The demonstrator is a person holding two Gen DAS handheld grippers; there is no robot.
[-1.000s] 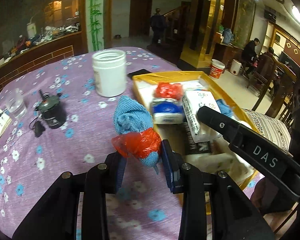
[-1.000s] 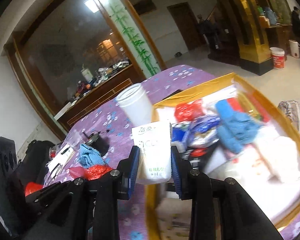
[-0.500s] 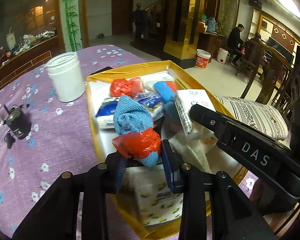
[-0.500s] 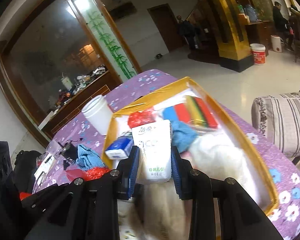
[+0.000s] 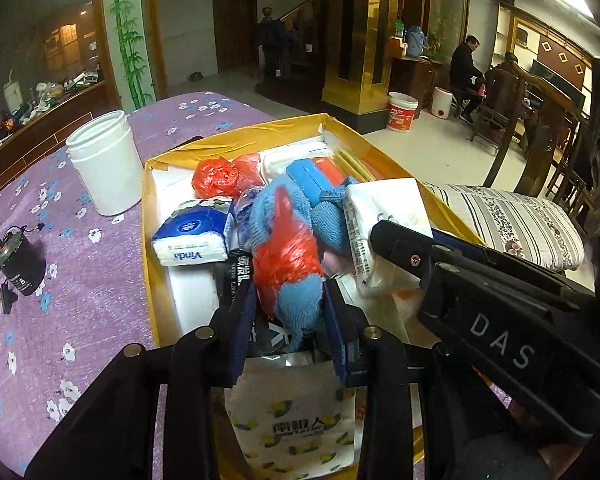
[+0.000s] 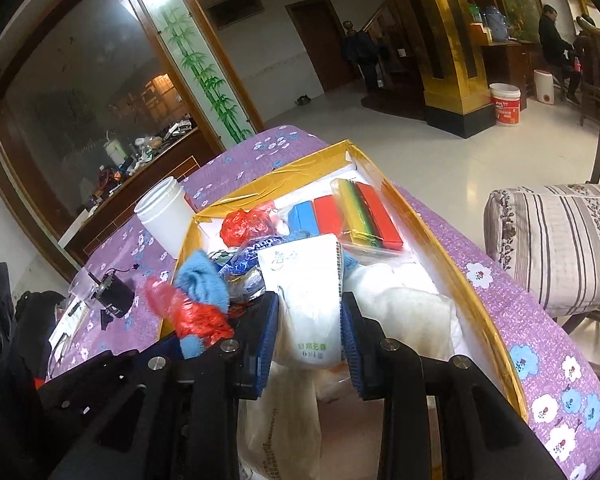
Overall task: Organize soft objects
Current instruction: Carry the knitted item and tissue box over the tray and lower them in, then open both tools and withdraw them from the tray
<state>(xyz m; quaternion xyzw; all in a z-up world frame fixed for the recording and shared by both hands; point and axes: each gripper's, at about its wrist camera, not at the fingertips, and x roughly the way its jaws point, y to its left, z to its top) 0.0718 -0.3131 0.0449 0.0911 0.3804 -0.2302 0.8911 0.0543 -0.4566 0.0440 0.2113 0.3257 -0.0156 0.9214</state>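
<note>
My left gripper (image 5: 290,312) is shut on a blue cloth wrapped in red plastic (image 5: 286,260), held over the near part of the yellow box (image 5: 148,216). The same bundle (image 6: 196,304) shows at the left of the right wrist view. My right gripper (image 6: 310,320) is shut on a white tissue pack (image 6: 306,296), also above the box (image 6: 452,276); that pack (image 5: 380,216) shows right of the bundle in the left wrist view. Inside lie a Vinda tissue pack (image 5: 192,232), a red bag (image 5: 216,178), blue and red blocks (image 6: 328,214) and white cloth (image 6: 412,312).
A white jar (image 5: 104,160) stands left of the box on the purple flowered tablecloth (image 5: 60,300). A small black device (image 5: 18,260) with a cable lies further left. A striped cushion (image 6: 552,248) sits right of the table. People sit and stand far back in the room.
Both grippers have carried their loads rightward from over the tablecloth to above the box and slightly lower. The bundle has tilted a little. Both grips are unchanged.
</note>
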